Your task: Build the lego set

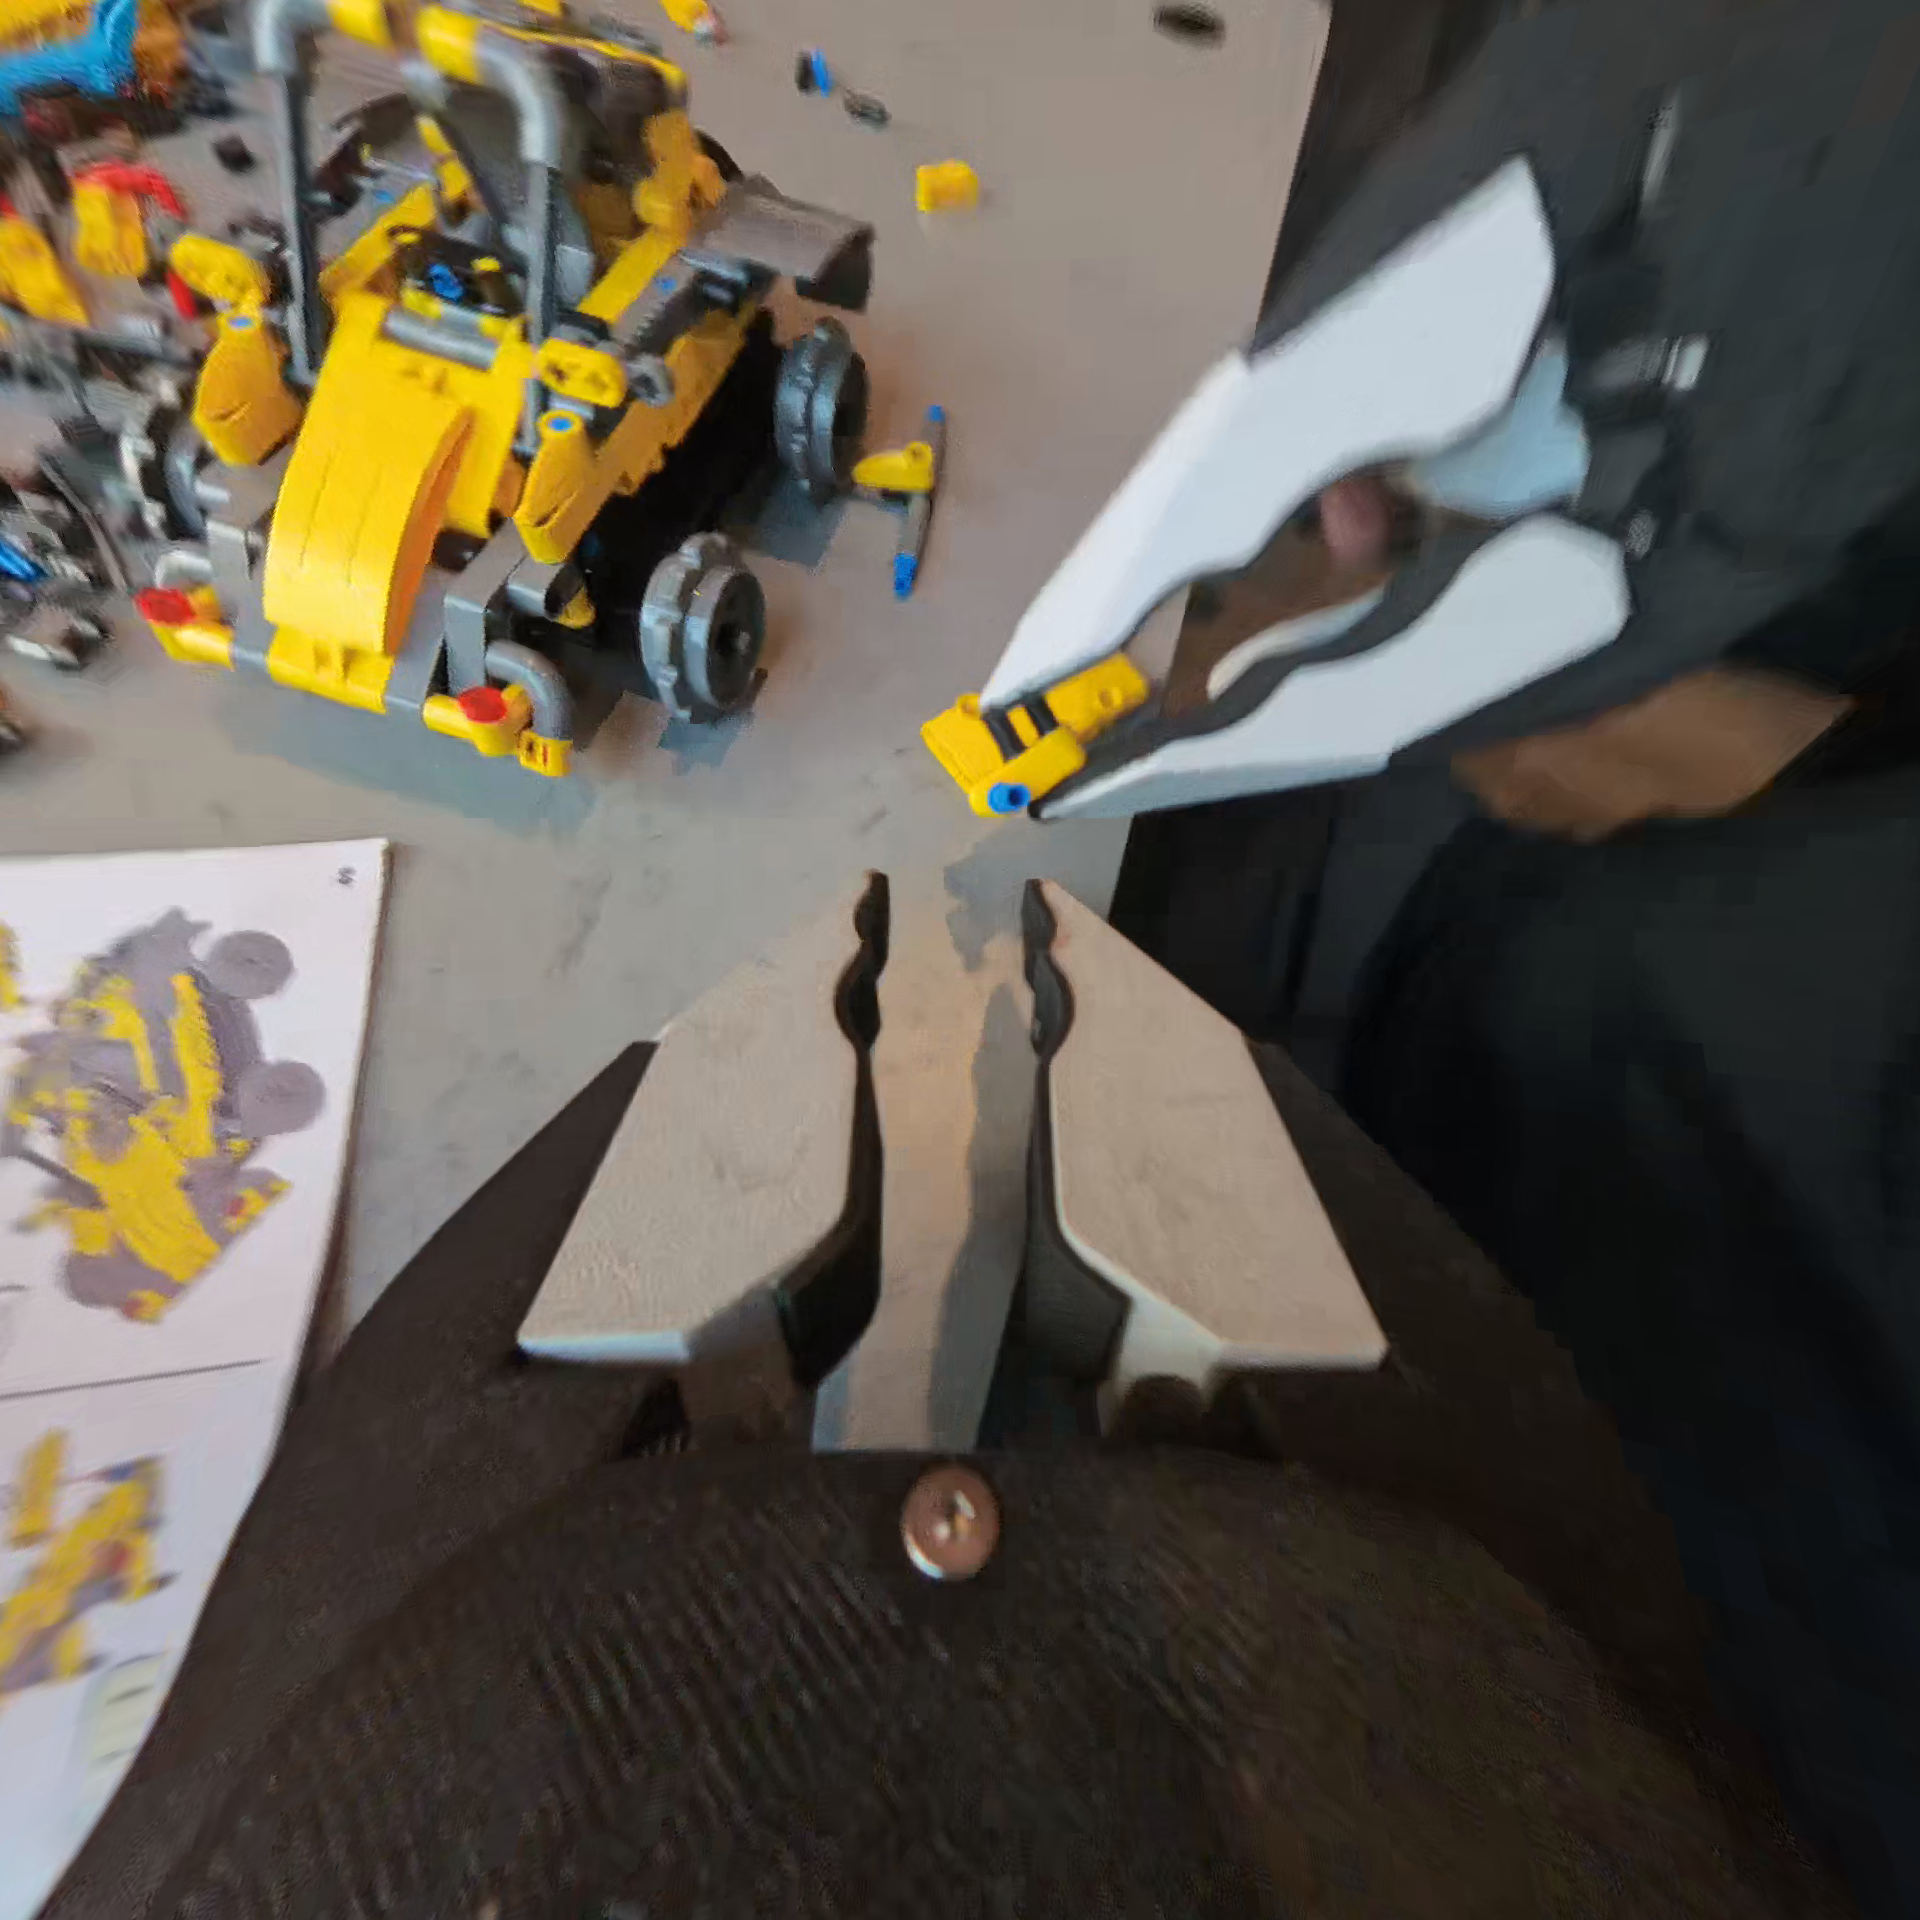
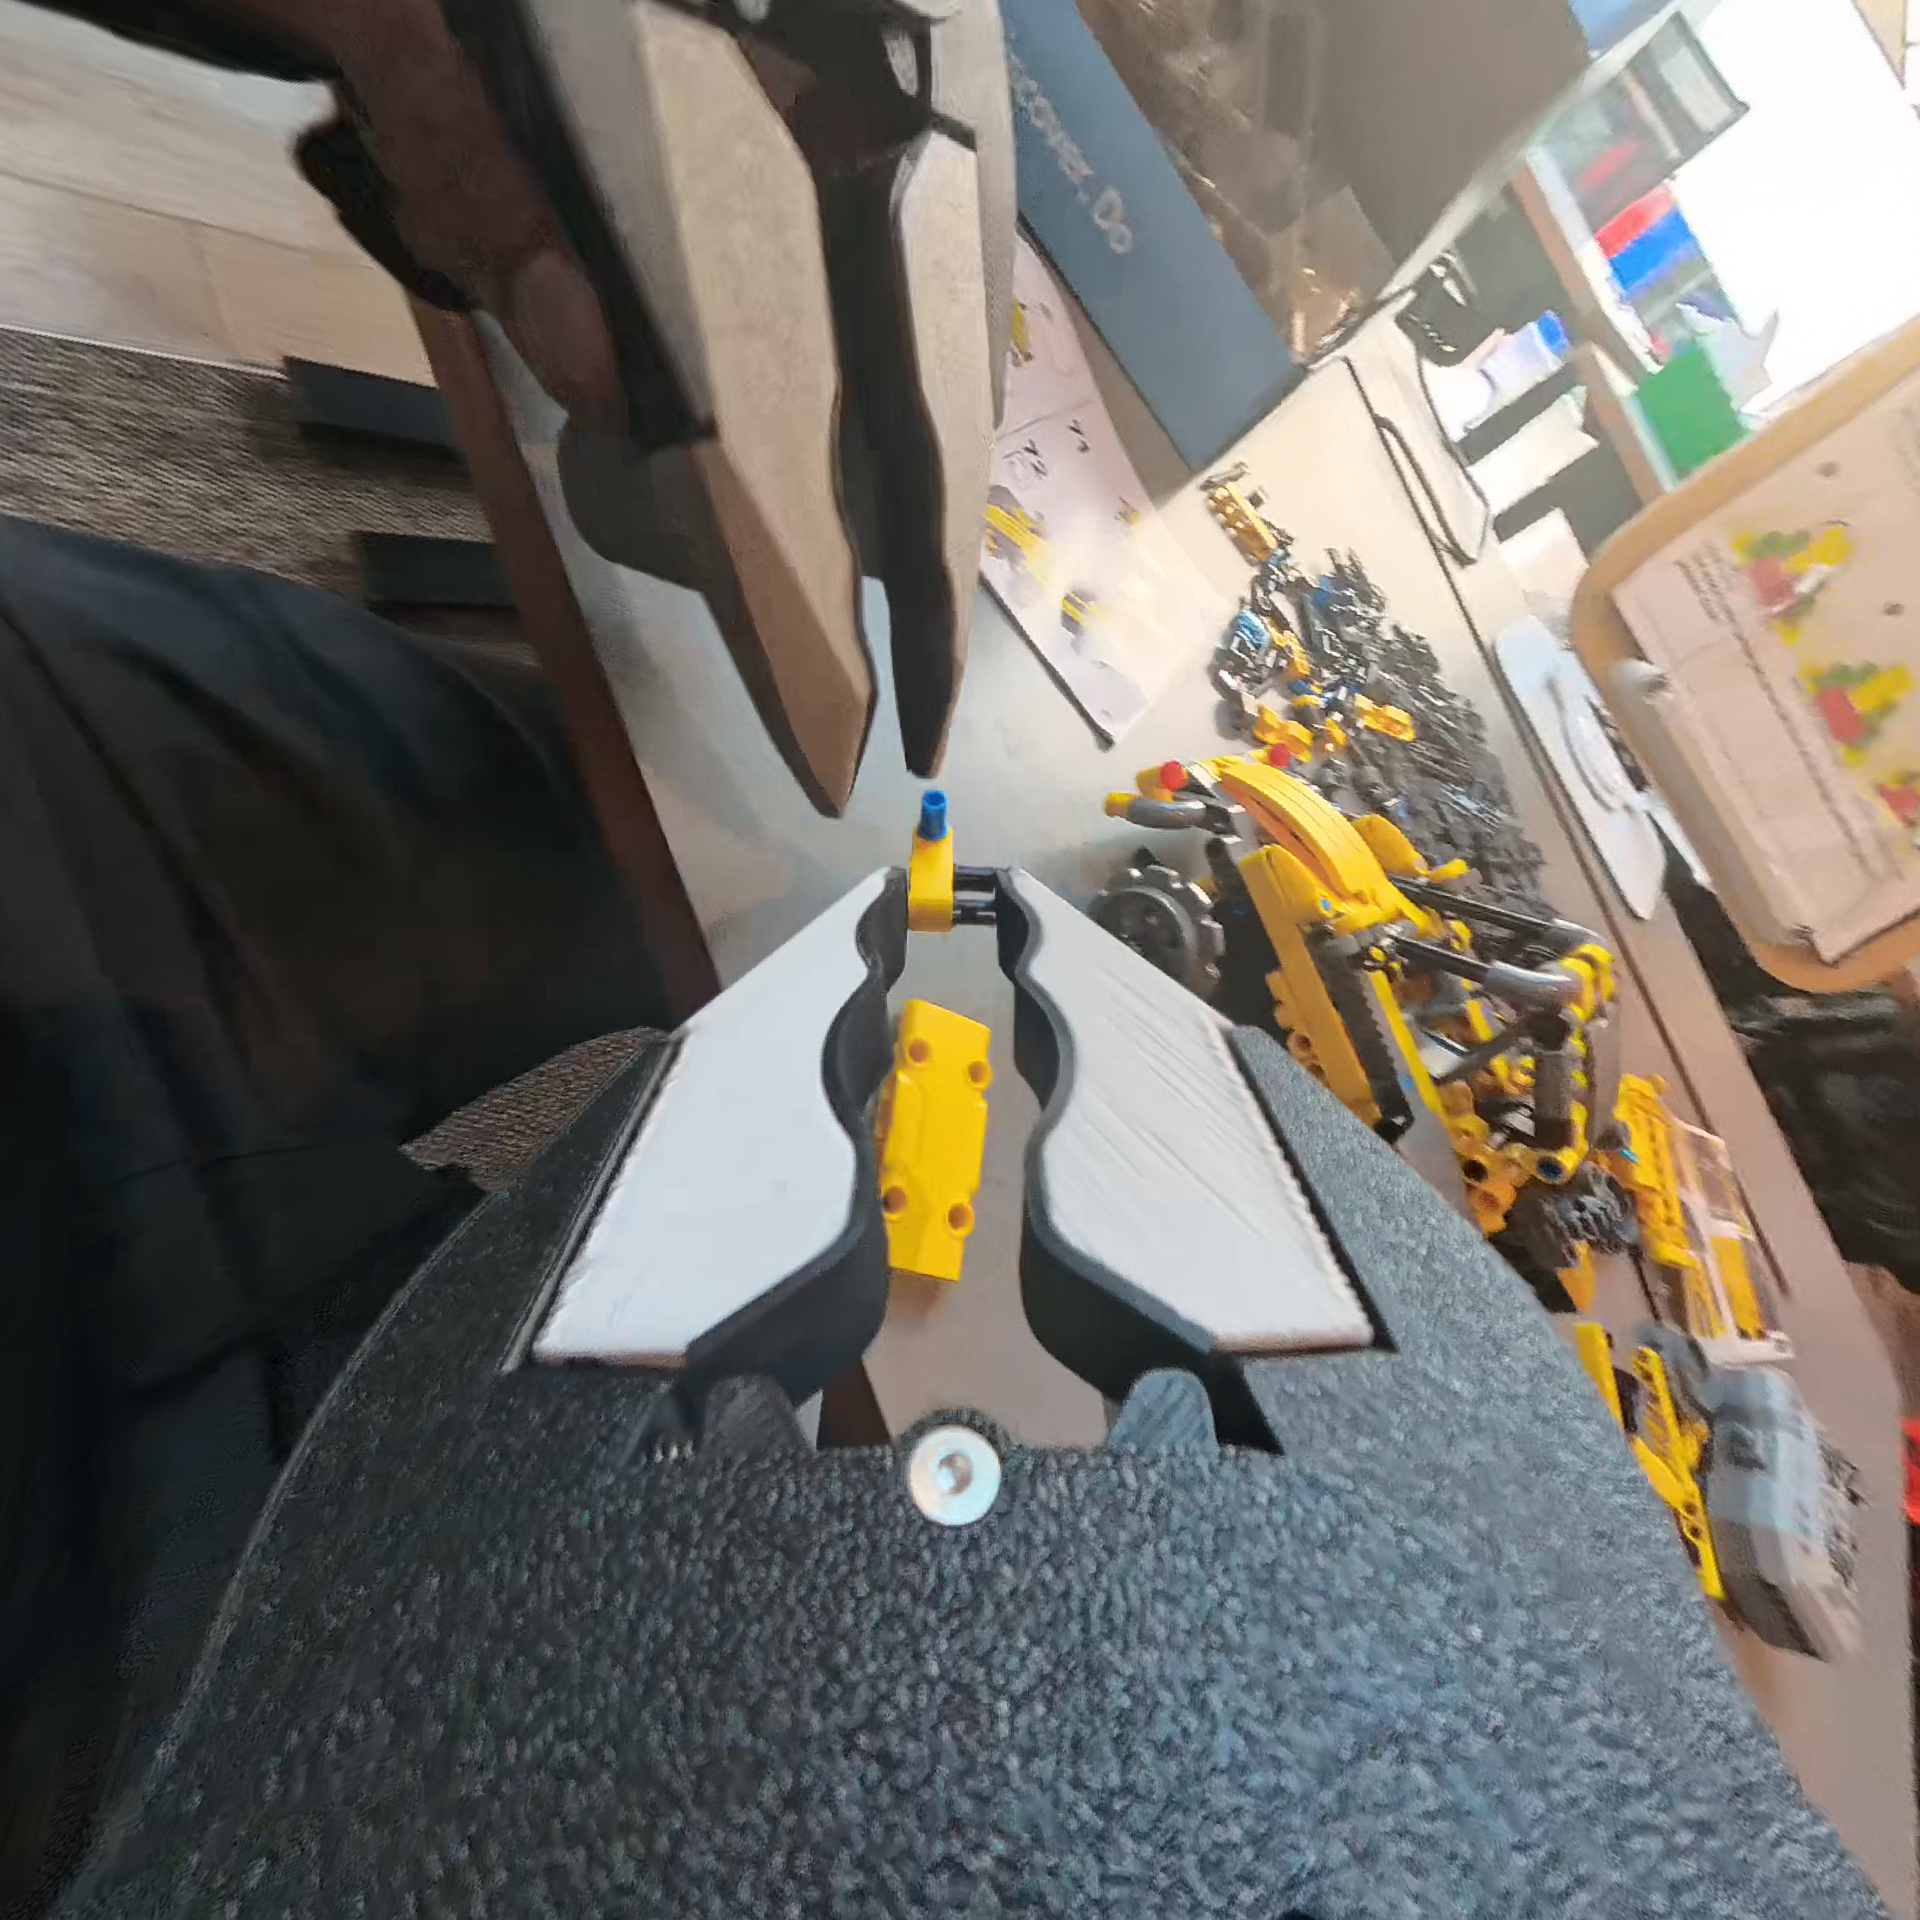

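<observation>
Yellow brick piece (image 2: 932,1143) (blue-pegged) pinched in right gripper (image 2: 951,899); left gripper (image 1: 956,883) slightly parted, empty.

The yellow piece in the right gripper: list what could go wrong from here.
1. The right gripper pinches the yellow piece only at its fingertips, so a nudge could twist it loose.
2. It hangs near the table edge; if dropped, it may fall off.
3. The left gripper, open and empty, sits close to the blue pin and could knock it.
</observation>
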Motion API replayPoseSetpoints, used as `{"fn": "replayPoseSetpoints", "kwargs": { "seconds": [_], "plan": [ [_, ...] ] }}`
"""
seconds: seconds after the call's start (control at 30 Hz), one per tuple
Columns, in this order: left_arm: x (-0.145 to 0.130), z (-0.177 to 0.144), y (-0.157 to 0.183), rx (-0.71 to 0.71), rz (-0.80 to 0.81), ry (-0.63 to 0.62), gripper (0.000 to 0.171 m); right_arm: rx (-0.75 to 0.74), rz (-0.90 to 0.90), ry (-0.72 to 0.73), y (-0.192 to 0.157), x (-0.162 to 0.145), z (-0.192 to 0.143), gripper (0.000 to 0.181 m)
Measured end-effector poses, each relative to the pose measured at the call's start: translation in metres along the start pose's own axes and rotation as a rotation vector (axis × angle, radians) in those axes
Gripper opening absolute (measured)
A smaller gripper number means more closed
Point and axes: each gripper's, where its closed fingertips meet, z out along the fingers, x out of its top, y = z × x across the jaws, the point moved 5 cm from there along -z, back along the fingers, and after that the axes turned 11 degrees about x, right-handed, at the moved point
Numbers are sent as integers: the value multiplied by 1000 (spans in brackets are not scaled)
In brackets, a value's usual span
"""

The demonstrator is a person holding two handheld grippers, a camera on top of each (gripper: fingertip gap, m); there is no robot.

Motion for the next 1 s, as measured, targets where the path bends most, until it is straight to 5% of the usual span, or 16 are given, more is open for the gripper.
{"fn": "replayPoseSetpoints", "kwargs": {
  "seconds": [0.17,0.77,0.87,1.0],
  "plan": [
    [18,-3,3,-145,-285,89,36,-62,-16,-9,1,0,1,17],
    [14,17,5,-144,-409,24,37,-204,-184,-149,-6,2,14,17],
    [12,18,2,-110,-388,21,20,-207,-177,-146,-6,0,13,17],
    [12,19,1,-119,-407,41,21,-221,-191,-137,-7,4,11,16]
  ]
}}
